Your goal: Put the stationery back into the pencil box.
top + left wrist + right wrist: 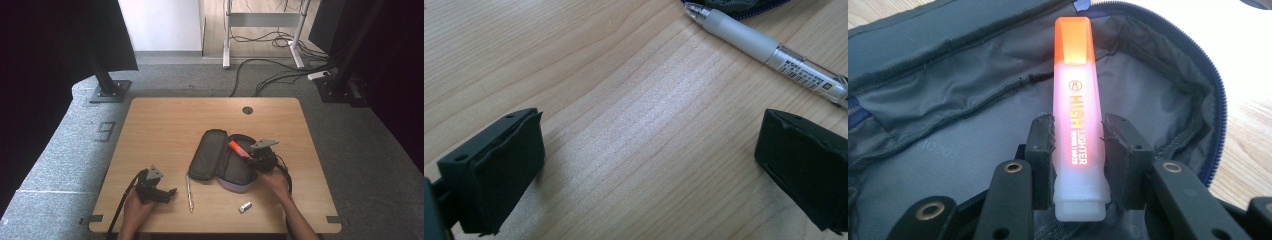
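Nearest to us in the right gripper view, our right gripper (1078,137) has its jaws closed narrowly on the lower body of an orange highlighter (1076,105), which stands between the pads with its orange cap pointing away, over the grey lining of the open pencil case (948,125). From the high view, we hold that highlighter (238,149) just above the case (220,161), whose lid lies flipped back to the left on the worktop (165,120). We judge the packing to be partway through: the highlighter is gripped and poised over the opening but not yet resting inside, so lowering and letting go remain. A pen (189,191) lies loose on the worktop just in front of the case, and a small white object (244,206), perhaps an eraser, sits near the front edge; both appear to be waiting their turn. Our left gripper (159,190) rests at the front left with its jaws spread wide and nothing between them, the pen (769,52) lying just beyond them in the left gripper view. Closing the zip would come last.
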Demonstrator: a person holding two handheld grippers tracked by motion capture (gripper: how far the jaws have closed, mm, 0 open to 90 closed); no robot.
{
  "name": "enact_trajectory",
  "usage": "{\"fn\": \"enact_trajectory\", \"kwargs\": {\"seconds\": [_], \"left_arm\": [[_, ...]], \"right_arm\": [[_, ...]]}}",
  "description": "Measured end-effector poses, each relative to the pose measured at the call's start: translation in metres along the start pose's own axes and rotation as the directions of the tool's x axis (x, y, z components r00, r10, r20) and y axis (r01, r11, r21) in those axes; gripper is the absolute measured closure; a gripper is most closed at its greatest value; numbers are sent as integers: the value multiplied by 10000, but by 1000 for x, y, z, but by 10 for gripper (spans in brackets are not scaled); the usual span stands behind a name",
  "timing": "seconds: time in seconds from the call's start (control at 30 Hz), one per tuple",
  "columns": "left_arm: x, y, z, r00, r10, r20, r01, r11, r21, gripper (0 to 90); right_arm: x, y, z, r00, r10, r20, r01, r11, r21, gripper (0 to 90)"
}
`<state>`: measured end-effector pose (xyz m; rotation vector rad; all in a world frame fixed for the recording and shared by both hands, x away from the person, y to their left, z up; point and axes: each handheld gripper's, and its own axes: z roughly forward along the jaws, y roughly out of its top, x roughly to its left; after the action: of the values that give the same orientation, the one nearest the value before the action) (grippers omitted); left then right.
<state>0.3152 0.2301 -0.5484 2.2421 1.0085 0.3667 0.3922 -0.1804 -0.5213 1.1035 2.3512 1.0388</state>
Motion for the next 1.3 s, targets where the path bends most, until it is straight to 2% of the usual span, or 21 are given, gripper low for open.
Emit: {"fn": "enact_trajectory", "kwargs": {"seconds": [0.43, 0.6, 0.87, 1.0, 1.3], "left_arm": [[0, 0, 0, 10000, -2, 0, 2, 10000, 1, 0], [0, 0, 0, 10000, -3, -9, 3, 10000, 1, 0], [0, 0, 0, 10000, -1, -1, 1, 10000, -1, 0], [0, 0, 0, 10000, -3, -3, 3, 10000, -2, 0], [0, 0, 0, 10000, -3, -1, 3, 10000, -2, 0]], "right_arm": [[-2, -4, 6, 9998, -34, -177, 40, 9994, 331, 638], [-2, -2, 4, 9998, -39, -187, 45, 9996, 277, 521], [0, 3, -6, 9991, -399, -105, 400, 9992, 82, 362], [1, 5, -13, 9989, -467, -69, 467, 9989, -19, 319], [4, 5, -24, 9969, -644, -462, 641, 9979, -87, 271]]}}
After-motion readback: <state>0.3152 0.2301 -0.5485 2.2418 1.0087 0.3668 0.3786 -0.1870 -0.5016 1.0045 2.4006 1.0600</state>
